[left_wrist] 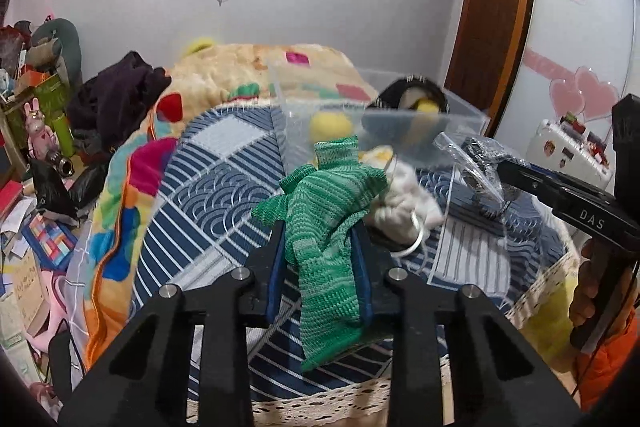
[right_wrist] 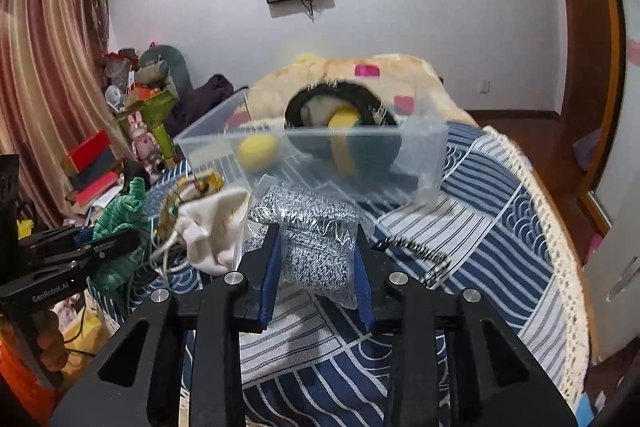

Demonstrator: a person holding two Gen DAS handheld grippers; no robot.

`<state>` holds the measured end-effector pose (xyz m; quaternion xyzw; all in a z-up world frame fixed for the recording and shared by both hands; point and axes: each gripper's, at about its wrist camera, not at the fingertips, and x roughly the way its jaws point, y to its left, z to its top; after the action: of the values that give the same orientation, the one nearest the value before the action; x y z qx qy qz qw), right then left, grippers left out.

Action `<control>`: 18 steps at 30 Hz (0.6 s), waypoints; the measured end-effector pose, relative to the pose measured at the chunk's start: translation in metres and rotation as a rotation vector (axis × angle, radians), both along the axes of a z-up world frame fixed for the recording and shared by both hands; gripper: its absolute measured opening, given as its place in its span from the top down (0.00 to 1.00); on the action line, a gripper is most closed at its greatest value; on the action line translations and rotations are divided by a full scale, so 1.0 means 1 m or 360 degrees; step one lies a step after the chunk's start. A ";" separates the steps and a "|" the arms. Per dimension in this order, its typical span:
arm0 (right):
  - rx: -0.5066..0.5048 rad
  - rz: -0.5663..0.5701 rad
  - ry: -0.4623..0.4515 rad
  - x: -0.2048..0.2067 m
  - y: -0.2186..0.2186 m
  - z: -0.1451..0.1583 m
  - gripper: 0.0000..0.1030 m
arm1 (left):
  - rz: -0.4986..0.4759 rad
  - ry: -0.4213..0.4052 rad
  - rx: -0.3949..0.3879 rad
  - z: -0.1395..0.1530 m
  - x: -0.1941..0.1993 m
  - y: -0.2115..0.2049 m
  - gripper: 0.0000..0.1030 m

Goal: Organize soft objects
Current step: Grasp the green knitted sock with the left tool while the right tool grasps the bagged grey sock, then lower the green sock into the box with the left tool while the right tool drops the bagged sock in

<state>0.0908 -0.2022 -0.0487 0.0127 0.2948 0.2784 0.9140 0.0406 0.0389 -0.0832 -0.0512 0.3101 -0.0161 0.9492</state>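
My left gripper is shut on a green knitted cloth that hangs above the bed; the cloth also shows in the right wrist view. My right gripper is shut on a grey speckled knit in a clear plastic bag; the bag also shows in the left wrist view. A clear plastic box stands on the bed beyond both grippers. It holds a yellow ball and a black furry hat. A white cloth lies between the grippers.
The bed has a blue and white patterned cover and a colourful blanket at its far and left sides. Cluttered shelves and boxes stand left of the bed. A wooden door frame is on the right.
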 end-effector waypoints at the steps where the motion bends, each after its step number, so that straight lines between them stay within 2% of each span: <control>1: 0.0014 -0.0003 -0.0016 -0.001 -0.002 0.004 0.71 | 0.0001 -0.0017 -0.0001 0.004 0.000 0.001 0.71; 6: 0.0066 -0.0022 -0.0103 -0.003 -0.005 0.025 0.71 | 0.0008 -0.0109 -0.0025 0.024 0.008 0.005 0.71; 12: 0.0092 -0.0043 -0.0205 0.004 -0.002 0.046 0.71 | 0.0013 -0.0211 -0.0017 0.049 0.035 0.004 0.71; 18: 0.0120 -0.0039 -0.0250 0.023 0.013 0.057 0.71 | 0.0024 -0.0247 -0.0002 0.062 0.068 0.003 0.71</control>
<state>0.1137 -0.1888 0.0083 0.0289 0.2112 0.2782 0.9366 0.1081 0.0414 -0.0217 -0.0527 0.2351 -0.0130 0.9704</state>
